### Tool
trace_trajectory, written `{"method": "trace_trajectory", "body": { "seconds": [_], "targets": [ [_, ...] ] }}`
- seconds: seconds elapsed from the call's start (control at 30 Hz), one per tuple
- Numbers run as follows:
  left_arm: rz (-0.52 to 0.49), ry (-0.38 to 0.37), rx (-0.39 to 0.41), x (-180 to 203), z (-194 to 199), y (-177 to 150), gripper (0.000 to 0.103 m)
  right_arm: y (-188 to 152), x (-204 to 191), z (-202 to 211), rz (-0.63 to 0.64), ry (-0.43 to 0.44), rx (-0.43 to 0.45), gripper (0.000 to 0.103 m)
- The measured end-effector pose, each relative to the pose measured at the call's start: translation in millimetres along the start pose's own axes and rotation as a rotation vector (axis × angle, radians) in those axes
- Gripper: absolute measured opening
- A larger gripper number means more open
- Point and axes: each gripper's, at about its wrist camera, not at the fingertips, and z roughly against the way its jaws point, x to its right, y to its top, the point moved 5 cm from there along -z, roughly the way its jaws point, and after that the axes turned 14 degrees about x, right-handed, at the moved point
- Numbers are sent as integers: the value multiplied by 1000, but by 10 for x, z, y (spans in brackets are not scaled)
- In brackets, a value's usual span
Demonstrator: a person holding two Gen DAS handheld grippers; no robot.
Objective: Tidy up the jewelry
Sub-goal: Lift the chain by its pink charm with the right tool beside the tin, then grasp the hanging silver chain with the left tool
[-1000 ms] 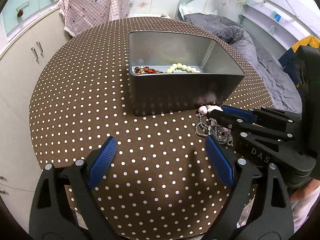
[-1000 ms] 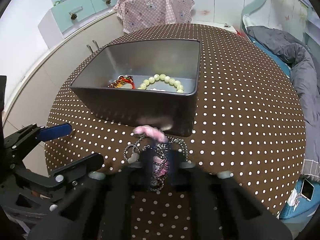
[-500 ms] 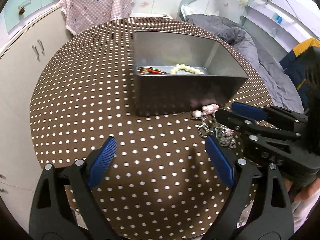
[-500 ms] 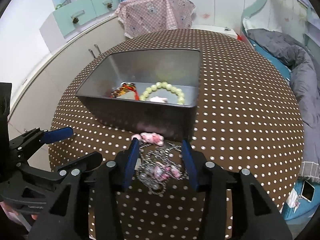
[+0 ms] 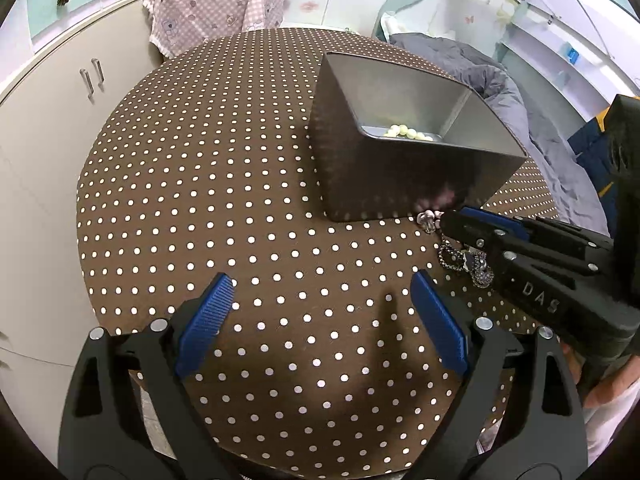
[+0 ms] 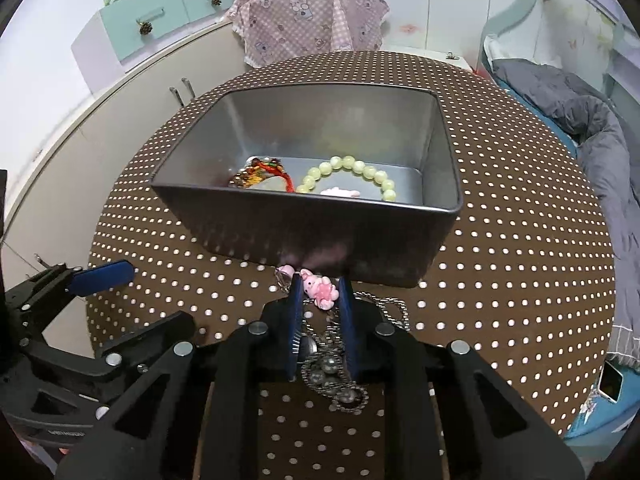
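Left gripper [image 5: 322, 320]: jaws wide apart, holding nothing, over the dotted tablecloth [image 5: 200, 184].
Right gripper [image 6: 320, 300]: 2 blue fingers narrowed around a silver chain with a pink charm [image 6: 322, 290]; whether they pinch it, I cannot tell.
Chain: on the cloth, just in front of the metal tin [image 6: 320, 236].
Tin contents: green bead bracelet [image 6: 352, 172], red-and-gold piece [image 6: 260, 174], small pink item [image 6: 340, 192].

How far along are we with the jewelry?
Done: a green bead bracelet and a red cord piece lie in the tin. In hand: the right tongs straddle the chain with its pink charm on the table before the tin, not yet shut. Left: grip it, drop it in. The left tongs hang open, empty.
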Motion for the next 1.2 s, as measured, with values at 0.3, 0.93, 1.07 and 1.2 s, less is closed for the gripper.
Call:
{"method": "trace_trajectory", "body": {
  "seconds": [0.3,0.93,1.07,1.2],
  "targets": [
    [-4,-17,-1,37,-15,10,88,46,35,131,-12,20,27,5],
    [-65,-92,29,520,-68,151,88,83,594,680,-125,-51,139,5],
    [-115,-124,37,707,-86,130,88,17,743,716,-159,-64,141,5],
    [-158,-128,6,847,-166,46,69,-21,802,715,-178,-62,135,5]
  ]
}}
